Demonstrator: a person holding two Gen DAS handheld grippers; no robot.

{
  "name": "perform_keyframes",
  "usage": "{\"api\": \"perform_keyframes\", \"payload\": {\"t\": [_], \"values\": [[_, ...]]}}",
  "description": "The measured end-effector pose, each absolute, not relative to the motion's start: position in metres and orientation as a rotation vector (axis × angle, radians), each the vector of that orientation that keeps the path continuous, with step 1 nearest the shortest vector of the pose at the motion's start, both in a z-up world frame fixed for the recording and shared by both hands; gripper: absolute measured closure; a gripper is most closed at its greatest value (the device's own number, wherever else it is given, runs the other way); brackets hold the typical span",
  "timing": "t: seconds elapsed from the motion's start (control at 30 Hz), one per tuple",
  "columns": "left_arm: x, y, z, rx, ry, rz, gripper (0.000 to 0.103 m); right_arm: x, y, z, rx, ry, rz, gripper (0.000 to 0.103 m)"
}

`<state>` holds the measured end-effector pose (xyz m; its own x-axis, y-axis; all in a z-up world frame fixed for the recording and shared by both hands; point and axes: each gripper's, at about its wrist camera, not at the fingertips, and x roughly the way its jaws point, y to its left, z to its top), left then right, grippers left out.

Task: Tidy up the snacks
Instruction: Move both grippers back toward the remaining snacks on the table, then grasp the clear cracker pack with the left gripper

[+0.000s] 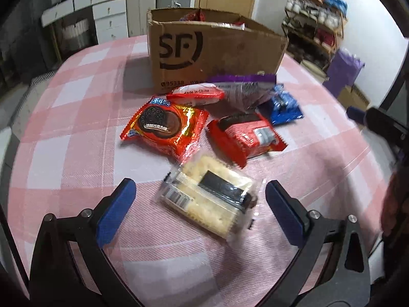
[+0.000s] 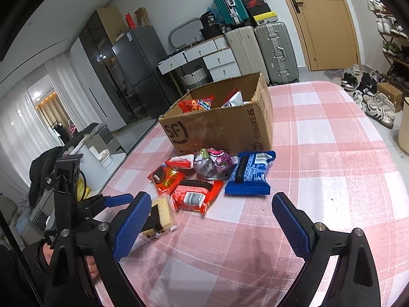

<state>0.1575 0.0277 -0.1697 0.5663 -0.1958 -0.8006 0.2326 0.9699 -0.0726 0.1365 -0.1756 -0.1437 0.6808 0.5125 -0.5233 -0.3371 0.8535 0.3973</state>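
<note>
With our left gripper spread around the cracker pack, we should pinch it, then carry it to the box; our right gripper hangs spread, holding nothing.

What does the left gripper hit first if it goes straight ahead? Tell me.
The left gripper is open, and the clear-wrapped cracker pack lies on the tablecloth between its fingers, so it would probably meet that first. How high the gripper is above the pack is unclear.
</note>
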Motion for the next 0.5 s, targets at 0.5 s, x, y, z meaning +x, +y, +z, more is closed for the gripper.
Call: {"api": "perform_keyframes", "payload": {"t": [0.5], "values": [[0.192,0.004,-0.194,0.179,1.005,-0.441,0.020,0.139,-0.187,-0.156,0.329,0.673,0.486,0.006]]}}
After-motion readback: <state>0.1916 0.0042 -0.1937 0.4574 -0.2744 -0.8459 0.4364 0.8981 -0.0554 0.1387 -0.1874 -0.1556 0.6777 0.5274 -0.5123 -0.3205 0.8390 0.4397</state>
